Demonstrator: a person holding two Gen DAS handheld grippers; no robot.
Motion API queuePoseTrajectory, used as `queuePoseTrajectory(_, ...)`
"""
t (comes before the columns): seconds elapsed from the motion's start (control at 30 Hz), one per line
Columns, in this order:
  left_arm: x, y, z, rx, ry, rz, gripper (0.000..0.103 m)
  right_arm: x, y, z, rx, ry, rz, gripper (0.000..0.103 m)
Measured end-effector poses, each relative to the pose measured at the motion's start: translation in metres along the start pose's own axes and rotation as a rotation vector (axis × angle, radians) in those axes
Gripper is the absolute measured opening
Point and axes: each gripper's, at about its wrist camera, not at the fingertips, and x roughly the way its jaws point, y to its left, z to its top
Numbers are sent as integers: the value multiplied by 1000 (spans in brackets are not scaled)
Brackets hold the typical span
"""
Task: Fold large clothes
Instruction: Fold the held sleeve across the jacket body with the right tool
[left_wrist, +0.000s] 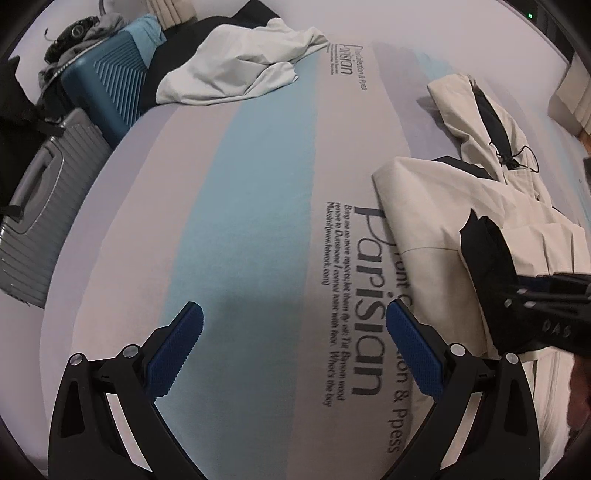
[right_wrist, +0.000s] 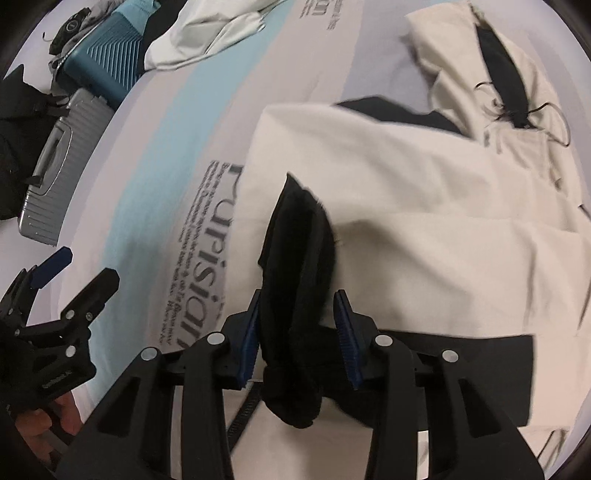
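A bed (left_wrist: 258, 177) carries a sheet striped lilac and pale blue with printed lettering. Beyond its far left edge stand a teal suitcase (left_wrist: 107, 85) and a grey suitcase (left_wrist: 40, 192), just beside each other.

Cream jacket (right_wrist: 424, 221) with black cuff (right_wrist: 299, 258); lilac sheet (left_wrist: 258, 221) with a pale-blue stripe and dark lettering; at ten o'clock, teal ribbed suitcase (left_wrist: 107, 96), grey suitcase (left_wrist: 40, 206).

Grippers: 2, left gripper (left_wrist: 293, 347) and right gripper (right_wrist: 299, 339)
Cream jackets (right_wrist: 424, 206): 1, at 1 o'clock
White garments (left_wrist: 243, 62): 1, at 11 o'clock
Suitcases: 2, teal suitcase (left_wrist: 107, 85) and grey suitcase (left_wrist: 40, 195), at 10 o'clock
Printed bedsheets (left_wrist: 258, 184): 1
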Motion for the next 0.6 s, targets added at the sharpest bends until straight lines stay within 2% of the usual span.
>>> queuePoseTrajectory(0.23, -7, 29, -8, -12, 9, -9, 97, 11, 36, -7, 3, 31, 19, 48)
queuePoseTrajectory(0.3, -10, 37, -10, -22, 9, -12, 97, 10, 46, -8, -8, 29, 21, 63)
queuePoseTrajectory(0.4, -15, 47, -14, -38, 6, -20, 97, 2, 63, -8, -26, -4, 2, 77)
queuePoseTrajectory(0.5, -20, 49, -16, -42, 10, -25, 97, -11, 67, -9, -25, -37, -26, 87)
queuePoseTrajectory(0.6, -27, 42, -16, -41, 4, -42, 97, -25, 61, -9, -20, -65, -64, 91)
